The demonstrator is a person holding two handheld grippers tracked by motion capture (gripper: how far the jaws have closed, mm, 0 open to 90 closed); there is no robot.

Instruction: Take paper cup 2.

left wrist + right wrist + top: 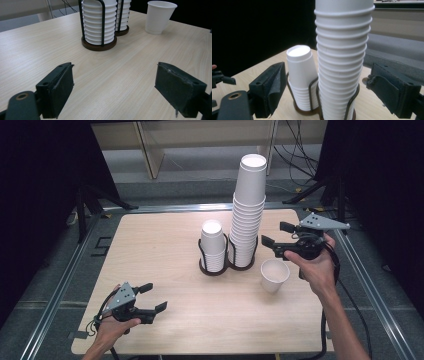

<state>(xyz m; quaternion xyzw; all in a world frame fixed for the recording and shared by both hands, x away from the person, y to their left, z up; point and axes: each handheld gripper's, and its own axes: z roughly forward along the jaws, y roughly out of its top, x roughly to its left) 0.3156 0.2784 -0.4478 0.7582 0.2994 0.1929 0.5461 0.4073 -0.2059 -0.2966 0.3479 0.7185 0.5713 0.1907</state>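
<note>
Item 1, left: left gripper [148,298], resting low at the near-left corner of the wooden table [150,245]; jaws parted to a moderate gap, nothing between the pads, bare tabletop ahead in the left gripper view

Item 2, centre: short stack [213,246] of inverted white paper cups in the left bay of a black wire twin holder [202,255] on a dark round base

Item 3, centre-right: tall stack [248,215], same cups, in the right bay, touching the short stack's cage; it rises well above its neighbour

Item 4, right: loose cup [274,275], upright, mouth up, standing alone on the table just beside the tall stack's base and below the right hand

Item 5, far right: right gripper [276,239], held raised beside the tall stack, jaws wide apart and empty; in the right gripper view the stack stands between the pads [273,90] without contact

Handling note, as judged: the step looks like taking a cup off the tall stack. Close on the topmost cup alone, above the next rim, squeeze lightly so the wall does not crush, and lift straight up to avoid tipping the column
</note>
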